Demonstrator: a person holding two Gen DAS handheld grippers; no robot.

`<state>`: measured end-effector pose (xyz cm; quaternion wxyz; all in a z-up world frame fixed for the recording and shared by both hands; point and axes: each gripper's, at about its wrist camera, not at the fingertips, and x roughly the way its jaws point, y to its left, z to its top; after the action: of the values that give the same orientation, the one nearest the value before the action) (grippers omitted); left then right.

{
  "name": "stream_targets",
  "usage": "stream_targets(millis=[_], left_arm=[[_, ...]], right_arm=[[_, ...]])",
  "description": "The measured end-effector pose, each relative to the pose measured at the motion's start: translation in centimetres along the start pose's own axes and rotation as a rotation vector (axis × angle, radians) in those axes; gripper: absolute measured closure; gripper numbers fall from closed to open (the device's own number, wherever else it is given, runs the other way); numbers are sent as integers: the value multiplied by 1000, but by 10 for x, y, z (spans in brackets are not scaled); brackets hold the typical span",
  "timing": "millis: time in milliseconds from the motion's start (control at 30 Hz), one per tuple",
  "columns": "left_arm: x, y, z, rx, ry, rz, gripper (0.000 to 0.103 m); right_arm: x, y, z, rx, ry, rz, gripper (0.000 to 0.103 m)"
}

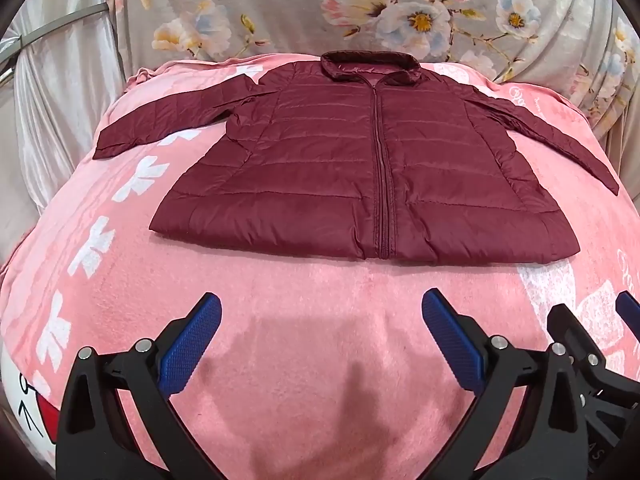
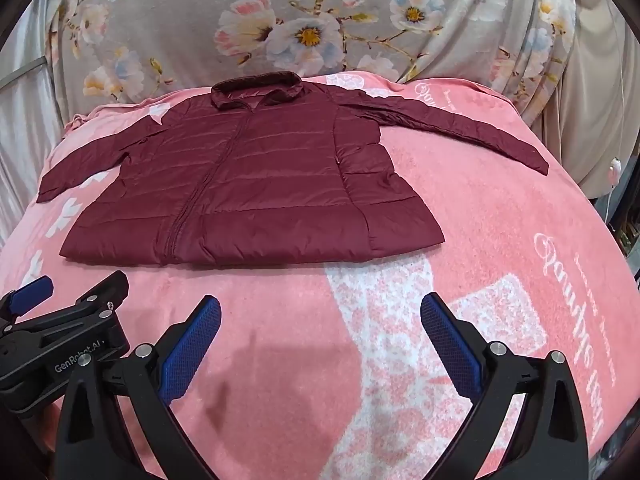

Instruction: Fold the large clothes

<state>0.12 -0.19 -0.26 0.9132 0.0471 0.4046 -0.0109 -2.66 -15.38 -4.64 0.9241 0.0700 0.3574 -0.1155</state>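
Clearly, jacket (image 1: pixel 360 168) lies beyond both spread tools.

Black tool (image 1: pixel 320 344) frames, blue textured pads (image 1: pixel 188 348), silver screws, "GenRobot.AI" lettering.

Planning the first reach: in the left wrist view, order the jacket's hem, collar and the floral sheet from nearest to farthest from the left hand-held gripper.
From the left hand-held gripper:
1. Hem, just ahead.
2. Collar, jacket's far end.
3. Floral sheet, behind the bed.
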Motion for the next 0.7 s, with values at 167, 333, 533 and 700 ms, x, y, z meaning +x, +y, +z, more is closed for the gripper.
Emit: stream_targets(millis=[167,333,533,700], left_arm=[[-5,-1,4,-6,-3,-9,5],[-5,1,1,-7,-6,-9,5],[-6,1,0,-7,-7,-8,5],[-6,1,0,-5,-9,-9,5]], right_arm=[[-3,0,0,-1,-2,0,5],[-5,1,0,-1,-2,-2,5],[-6,0,-1,-1,-3,-2,5],[-6,0,-1,0,-3,-2,5]])
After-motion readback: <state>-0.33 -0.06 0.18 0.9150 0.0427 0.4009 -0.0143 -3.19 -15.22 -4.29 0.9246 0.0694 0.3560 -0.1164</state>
